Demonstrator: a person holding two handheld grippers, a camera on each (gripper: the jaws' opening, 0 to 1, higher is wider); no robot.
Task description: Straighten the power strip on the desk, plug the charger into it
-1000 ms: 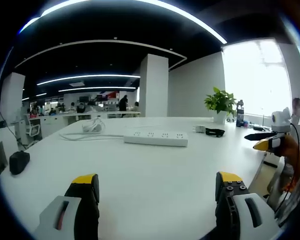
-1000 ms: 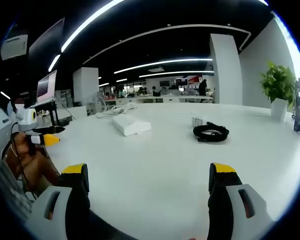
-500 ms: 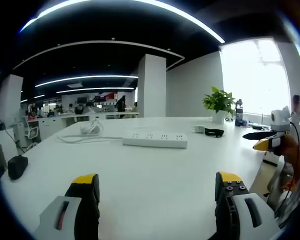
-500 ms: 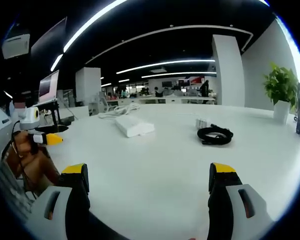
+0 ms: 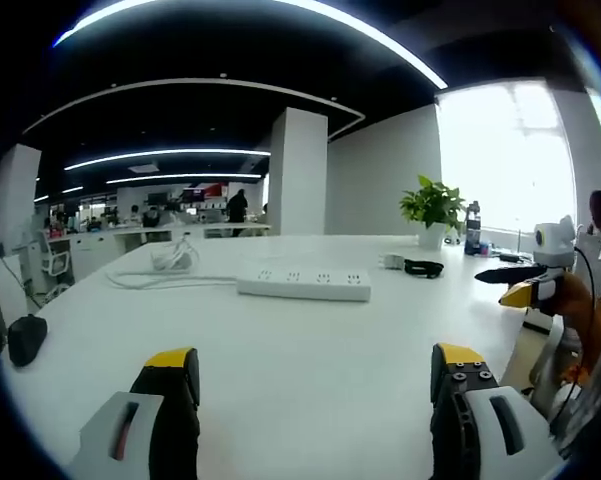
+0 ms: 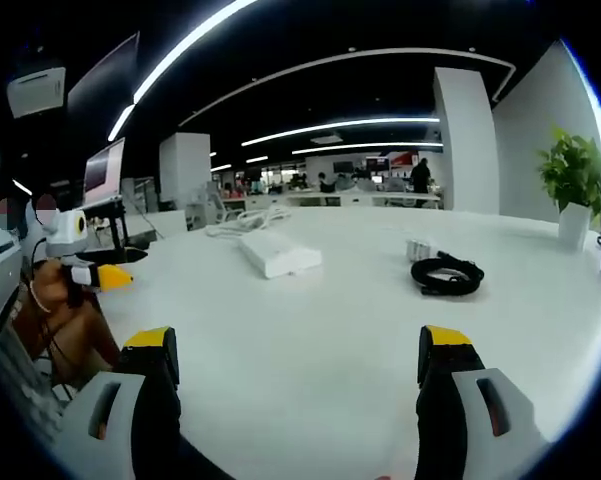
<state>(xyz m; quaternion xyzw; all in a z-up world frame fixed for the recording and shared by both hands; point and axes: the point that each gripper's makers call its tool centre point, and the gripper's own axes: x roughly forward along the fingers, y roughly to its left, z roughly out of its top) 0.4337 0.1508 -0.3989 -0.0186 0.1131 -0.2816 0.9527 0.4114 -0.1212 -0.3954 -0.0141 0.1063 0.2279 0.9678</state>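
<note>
Both grippers low at the near edge of the white surface (image 5: 310,370), jaws wide apart and clamped on nothing: left gripper (image 5: 315,375) aimed across at the power strip (image 5: 303,285), right gripper (image 6: 295,360) aimed at the same strip (image 6: 280,252) from its short end. Strip flat on the surface, well apart from either gripper, sockets up, long side broadly across the left gripper view; whether skewed to the edge of the surface, hard to tell through the fisheye bend. White cord (image 5: 160,272) trailing off the strip's far-left end into a loose bundle, which probably limits how freely the strip can be swung. Charger (image 6: 421,250) small and pale, just beside a coiled black cable (image 6: 446,275), to the right of the strip in the right gripper view and nearer the potted plant (image 6: 574,180); same pair tiny beyond the strip's right end in the left gripper view. Apparently the very start: nothing touched, strip unaligned, charger unplugged. Placement suggests a split of work, left for squaring the strip, right for picking up the charger, jaws open in readiness. Black mouse (image 5: 25,340) at the far left, out of the way. Coil likely to drag behind the charger once lifted.
</note>
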